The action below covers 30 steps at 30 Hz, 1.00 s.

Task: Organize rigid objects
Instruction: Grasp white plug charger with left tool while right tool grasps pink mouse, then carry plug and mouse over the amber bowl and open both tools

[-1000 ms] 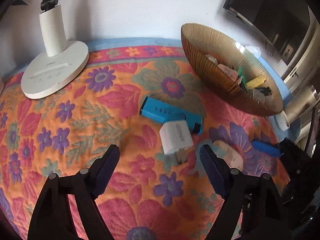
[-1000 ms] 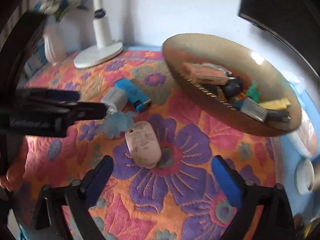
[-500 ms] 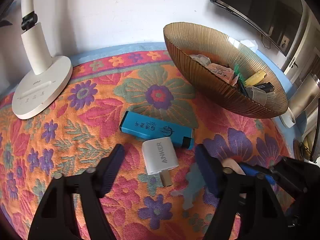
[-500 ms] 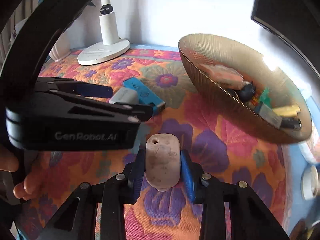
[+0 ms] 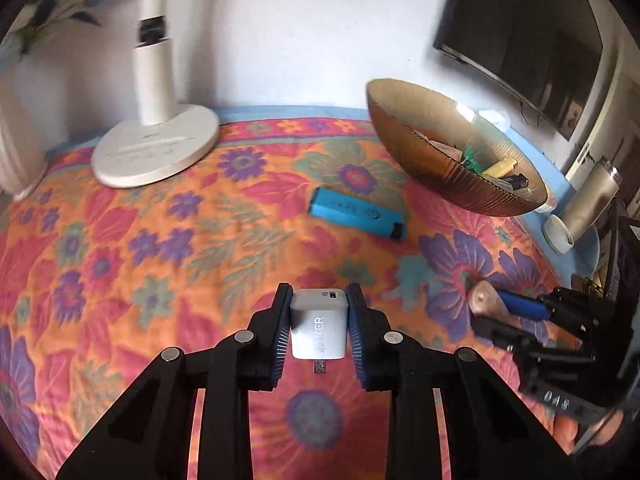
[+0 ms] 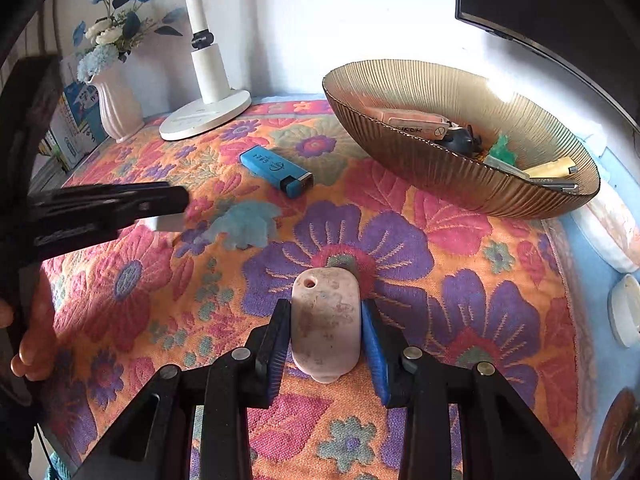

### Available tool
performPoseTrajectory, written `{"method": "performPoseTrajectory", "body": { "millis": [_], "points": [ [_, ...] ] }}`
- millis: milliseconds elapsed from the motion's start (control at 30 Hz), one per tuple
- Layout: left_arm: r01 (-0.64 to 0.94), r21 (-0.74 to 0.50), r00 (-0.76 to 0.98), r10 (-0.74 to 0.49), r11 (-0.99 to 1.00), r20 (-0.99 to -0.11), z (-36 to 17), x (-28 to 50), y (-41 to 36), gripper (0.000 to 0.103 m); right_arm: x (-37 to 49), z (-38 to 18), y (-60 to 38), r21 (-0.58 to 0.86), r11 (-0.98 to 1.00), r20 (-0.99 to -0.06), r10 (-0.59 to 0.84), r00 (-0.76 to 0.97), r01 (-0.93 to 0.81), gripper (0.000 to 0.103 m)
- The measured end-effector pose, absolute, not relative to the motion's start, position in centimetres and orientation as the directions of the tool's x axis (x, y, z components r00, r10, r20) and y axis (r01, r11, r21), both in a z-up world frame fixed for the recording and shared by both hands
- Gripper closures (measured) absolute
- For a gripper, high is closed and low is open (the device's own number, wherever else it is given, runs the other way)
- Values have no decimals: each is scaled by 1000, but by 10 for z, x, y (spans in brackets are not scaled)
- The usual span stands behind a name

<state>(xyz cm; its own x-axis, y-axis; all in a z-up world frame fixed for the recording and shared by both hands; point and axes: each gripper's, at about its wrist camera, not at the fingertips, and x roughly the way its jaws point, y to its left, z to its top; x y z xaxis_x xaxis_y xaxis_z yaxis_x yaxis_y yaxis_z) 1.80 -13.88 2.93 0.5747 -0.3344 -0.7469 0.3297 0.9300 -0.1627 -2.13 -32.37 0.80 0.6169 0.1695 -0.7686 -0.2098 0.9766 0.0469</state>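
Gripping the white charger [image 5: 318,330] in the left tongs [image 5: 318,328] and the pink stone [image 6: 325,326] in the right tongs [image 6: 326,332] (both clamped tight), either might slip short of the bowl [image 6: 420,80].

- The left wrist view looks forward along the left gripper [image 5: 318,326], low and close over the flowered cloth [image 5: 160,264], toward the far wall.
- The right wrist view looks the same way along the right gripper [image 6: 325,338], also low and near.
- Both views share the blue lighter [image 5: 356,218] [image 6: 276,168], the ribbed bowl [image 5: 420,160] [image 6: 420,152] and the lamp base [image 5: 156,148] [image 6: 206,114].
- Each view shows the other gripper at its edge.
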Motion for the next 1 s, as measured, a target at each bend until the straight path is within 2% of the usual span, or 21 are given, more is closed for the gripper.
{"method": "performPoseTrajectory", "body": {
  "millis": [133,200,233,333,367,433,567,633,667,700,767,833,867,900,933,967,1000],
  "points": [
    [311,-244,587,-388,918,-711,26,12,-112,79,-26,9,-327,51,977,-771,171,614,-208,69],
    [317,-240,589,-389,917,-708,27,14,-114,78,-26,9,-328,63,977,-771,177,612,-203,67],
    [319,-224,586,-377,921,-717,26,16,-115,77,-26,8,-329,71,977,-771,182,610,-201,63],
    [340,-190,550,-359,921,-754,19,15,-126,77,-25,9,-330,64,979,-772,171,612,-193,38],
    [349,-176,542,-351,921,-764,17,15,-129,76,-25,8,-329,58,981,-775,161,612,-186,34],
    [363,-154,544,-343,919,-765,17,11,-133,65,-23,7,-327,54,982,-780,155,606,-181,32],
    [359,-132,551,-325,924,-769,16,9,-133,56,-22,6,-327,55,982,-782,154,604,-178,28],
    [359,-135,547,-325,924,-771,16,10,-133,39,-22,6,-327,59,983,-782,155,603,-176,27],
    [357,-134,545,-322,925,-774,16,12,-133,22,-22,6,-327,62,982,-782,157,603,-176,27],
    [340,-127,547,-306,932,-779,15,16,-134,18,-21,6,-328,66,982,-783,160,602,-176,27],
    [307,-111,538,-268,945,-799,13,25,-135,22,-21,6,-328,71,982,-784,163,599,-175,27],
    [313,-125,549,-286,942,-785,16,27,-137,37,-20,6,-329,72,983,-784,161,600,-170,27],
    [325,-137,540,-302,936,-786,17,28,-139,51,-20,6,-329,69,983,-784,158,600,-168,27],
    [328,-117,541,-288,937,-790,16,27,-142,59,-20,6,-328,64,984,-785,151,601,-165,29],
    [325,-75,557,-255,943,-791,15,26,-146,65,-20,6,-327,47,987,-784,132,606,-154,38],
    [328,-45,567,-235,944,-790,15,24,-149,80,-21,6,-327,26,990,-783,106,612,-138,49],
    [337,-47,566,-242,940,-788,16,22,-149,80,-24,7,-324,11,990,-778,95,621,-137,55]
  ]
}}
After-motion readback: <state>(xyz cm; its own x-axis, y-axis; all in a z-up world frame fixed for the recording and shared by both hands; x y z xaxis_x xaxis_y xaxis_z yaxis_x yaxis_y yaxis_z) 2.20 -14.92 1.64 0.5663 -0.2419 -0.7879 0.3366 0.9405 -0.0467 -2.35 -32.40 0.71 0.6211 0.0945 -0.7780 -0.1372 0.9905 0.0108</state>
